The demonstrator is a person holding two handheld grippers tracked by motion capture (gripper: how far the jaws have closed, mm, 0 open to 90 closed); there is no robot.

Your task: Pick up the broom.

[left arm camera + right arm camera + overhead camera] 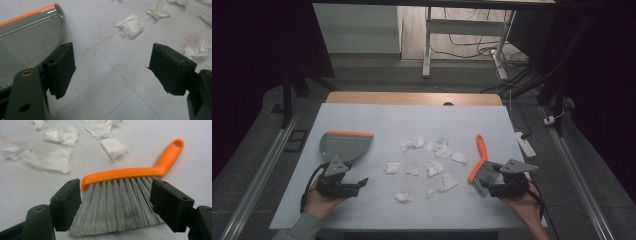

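A grey dustpan (345,145) with an orange lip lies at the table's left. My left gripper (360,185) rests just in front of it, open and empty; in the left gripper view (112,70) the dustpan (25,37) curves past its left jaw. An orange-handled brush (480,159) with grey bristles lies at the right. My right gripper (486,181) is open with its jaws on either side of the bristles (115,205), below the brush's orange back (130,173). Several crumpled white paper scraps (434,167) are scattered between the two tools.
The white tabletop (372,215) ends near my hands at the front. A white power strip (526,144) lies off the right edge. Metal rails run along both sides, and desk legs with cables stand beyond the far edge. Paper scraps (131,25) (57,158) lie ahead of each gripper.
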